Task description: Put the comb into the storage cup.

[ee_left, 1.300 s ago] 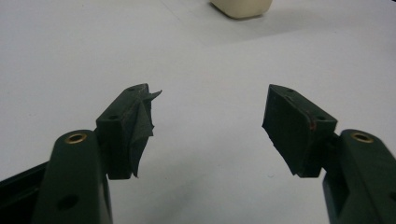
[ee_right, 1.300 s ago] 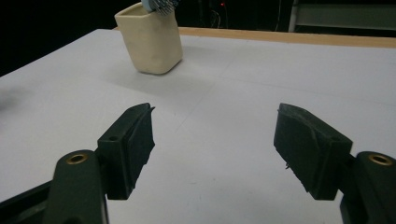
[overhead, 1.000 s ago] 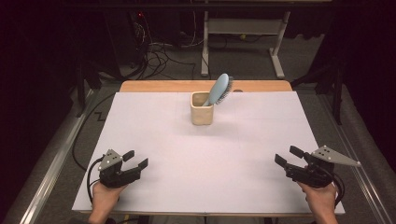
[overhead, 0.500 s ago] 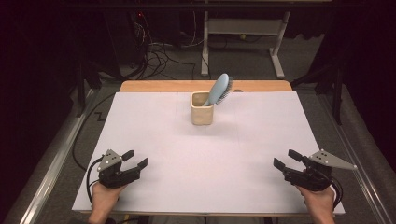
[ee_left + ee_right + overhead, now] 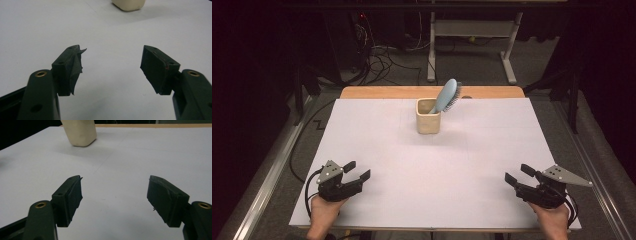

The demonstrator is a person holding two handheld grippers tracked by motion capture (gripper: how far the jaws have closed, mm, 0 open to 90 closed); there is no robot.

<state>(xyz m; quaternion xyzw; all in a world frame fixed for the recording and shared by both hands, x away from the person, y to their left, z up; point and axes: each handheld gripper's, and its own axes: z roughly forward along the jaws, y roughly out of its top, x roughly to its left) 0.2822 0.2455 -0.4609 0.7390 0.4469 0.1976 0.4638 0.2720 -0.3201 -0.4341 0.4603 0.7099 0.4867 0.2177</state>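
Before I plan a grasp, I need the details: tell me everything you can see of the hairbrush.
The hairbrush is light blue, seemingly plastic, with an oval head and dark bristles facing right. It stands handle-down in the cream cup near the table's far edge, leaning right against the rim. Only the cup touches it; its handle is hidden inside.

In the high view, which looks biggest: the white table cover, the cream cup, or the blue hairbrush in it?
1. White table cover, by far.
2. Cream cup and blue hairbrush: too alike to rank, since the brush's handle is hidden inside the cup.

Brush handle hidden inside cup; cup top cut off in gripper views.
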